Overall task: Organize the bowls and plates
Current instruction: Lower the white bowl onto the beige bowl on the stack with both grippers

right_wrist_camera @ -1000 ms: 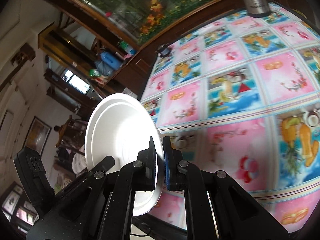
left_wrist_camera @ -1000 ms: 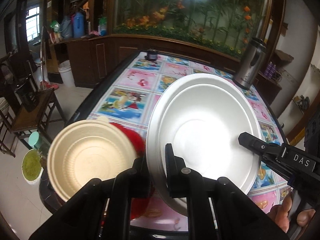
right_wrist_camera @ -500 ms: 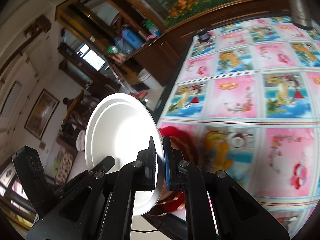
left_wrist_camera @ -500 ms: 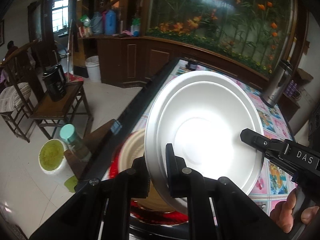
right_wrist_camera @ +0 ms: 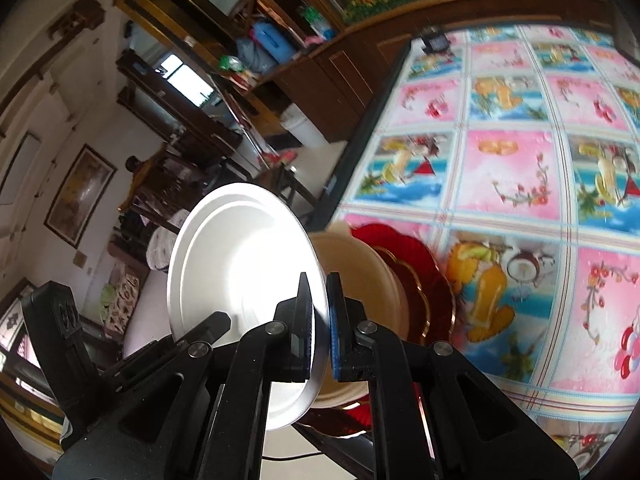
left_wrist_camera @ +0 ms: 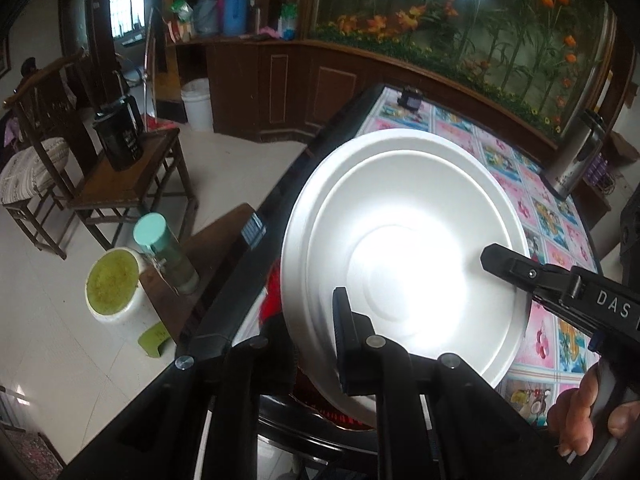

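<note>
**White bowl held over the stack at the table's corner**

The table point(right_wrist_camera: 516, 168), covered in a pink and blue cartoon cloth, is the landmark here. The white bowl point(left_wrist_camera: 404, 248) hangs above the table's near corner, tilted with its hollow facing the left wrist camera, and both tools have it by the rim. Under and behind the bowl, on that same corner, sits a red plate point(right_wrist_camera: 424, 276) with a scalloped gilt edge, and a beige bowl point(right_wrist_camera: 360, 276) rests on top of it; whether the white bowl touches the beige one cannot be told.

The left gripper point(left_wrist_camera: 320, 332) is clamped on the white bowl's rim, one finger inside the hollow and the other behind the wall. The right gripper point(right_wrist_camera: 319, 320) pinches the opposite side of the rim, its jaws all but closed with only the thin wall between the blue pads. In the left view the right tool reaches in from the side, a hand point(left_wrist_camera: 588, 416) wrapped round its grip.

At the table's far edge stands a steel flask point(left_wrist_camera: 572, 156). Off the table's side, on the floor, a white bucket point(left_wrist_camera: 116, 292) with green contents stands by a bottle point(left_wrist_camera: 164, 252) with a mint cap.
</note>
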